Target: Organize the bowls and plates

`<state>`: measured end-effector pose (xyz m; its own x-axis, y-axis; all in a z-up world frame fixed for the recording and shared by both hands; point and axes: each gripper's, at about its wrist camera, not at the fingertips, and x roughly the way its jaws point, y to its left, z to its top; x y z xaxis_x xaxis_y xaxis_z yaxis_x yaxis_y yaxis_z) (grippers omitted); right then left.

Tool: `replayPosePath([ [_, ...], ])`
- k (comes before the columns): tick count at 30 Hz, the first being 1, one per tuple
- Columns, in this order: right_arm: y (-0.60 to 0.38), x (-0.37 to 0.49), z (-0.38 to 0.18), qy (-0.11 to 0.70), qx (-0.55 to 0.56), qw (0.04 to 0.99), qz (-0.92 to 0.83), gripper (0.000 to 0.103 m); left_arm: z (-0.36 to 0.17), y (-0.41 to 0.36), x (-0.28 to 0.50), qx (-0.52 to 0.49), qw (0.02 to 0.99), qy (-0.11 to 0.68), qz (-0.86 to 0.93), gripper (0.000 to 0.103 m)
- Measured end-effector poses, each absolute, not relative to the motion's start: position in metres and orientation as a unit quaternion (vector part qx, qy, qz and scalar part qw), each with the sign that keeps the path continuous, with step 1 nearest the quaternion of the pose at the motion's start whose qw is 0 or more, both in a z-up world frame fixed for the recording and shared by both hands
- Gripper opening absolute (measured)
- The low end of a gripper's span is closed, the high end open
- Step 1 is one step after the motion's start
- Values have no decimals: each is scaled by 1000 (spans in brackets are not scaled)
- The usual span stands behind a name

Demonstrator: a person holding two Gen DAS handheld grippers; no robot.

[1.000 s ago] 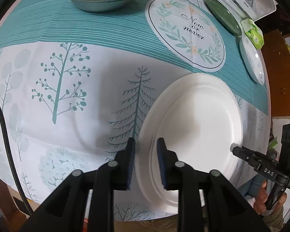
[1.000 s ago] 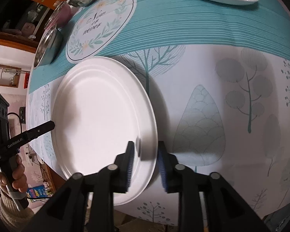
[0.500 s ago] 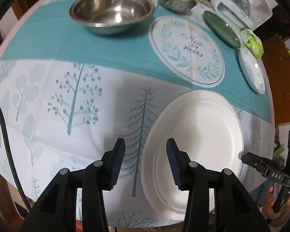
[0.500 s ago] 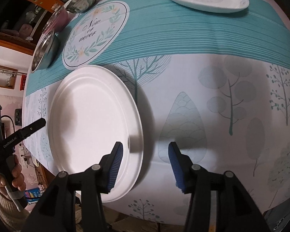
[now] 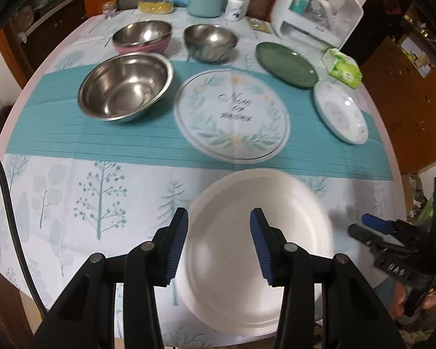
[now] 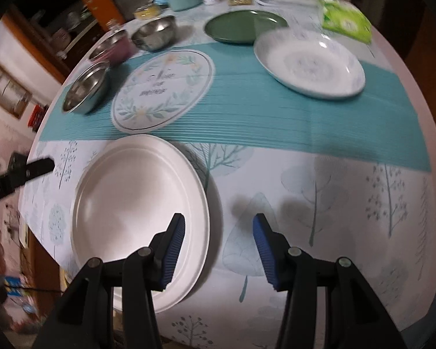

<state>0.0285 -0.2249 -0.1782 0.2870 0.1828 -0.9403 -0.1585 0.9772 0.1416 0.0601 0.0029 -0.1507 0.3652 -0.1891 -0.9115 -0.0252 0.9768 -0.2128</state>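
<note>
White plate (image 5: 255, 264) on table, below both hand-held grippers, jaws apart, nothing held

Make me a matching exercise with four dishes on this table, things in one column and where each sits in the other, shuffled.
Things:
1. white plate
2. green plate
3. patterned dish
4. pink bowl

Places:
A. far side, with a steel bowl nested in it
B. near edge of the table, on the tree print
C. right end of the teal stripe
D. far side, beside the green tissue pack

Pairs: 1-B, 2-D, 3-C, 4-A
</note>
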Motion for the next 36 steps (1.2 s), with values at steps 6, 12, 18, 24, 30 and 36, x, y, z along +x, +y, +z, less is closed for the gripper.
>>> replayPosePath([
  [6,-233,31,-170,592,30,795,126,49,-132,-18,69,-98,824,555,-64,43],
  [12,-245,40,-156,586,28,801,122,49,-114,-45,83,-78,823,556,-88,43],
  [18,-262,51,-132,568,19,815,111,49,-92,-81,95,-42,823,552,-125,59],
  [24,-279,62,-112,549,23,830,94,49,-70,-110,113,-29,832,533,-153,72],
  [30,-293,81,-98,529,25,845,77,49,-65,-137,149,-18,835,527,-158,80],
  [36,-324,118,-101,526,31,849,37,49,-77,-165,192,-17,828,539,-151,80],
])
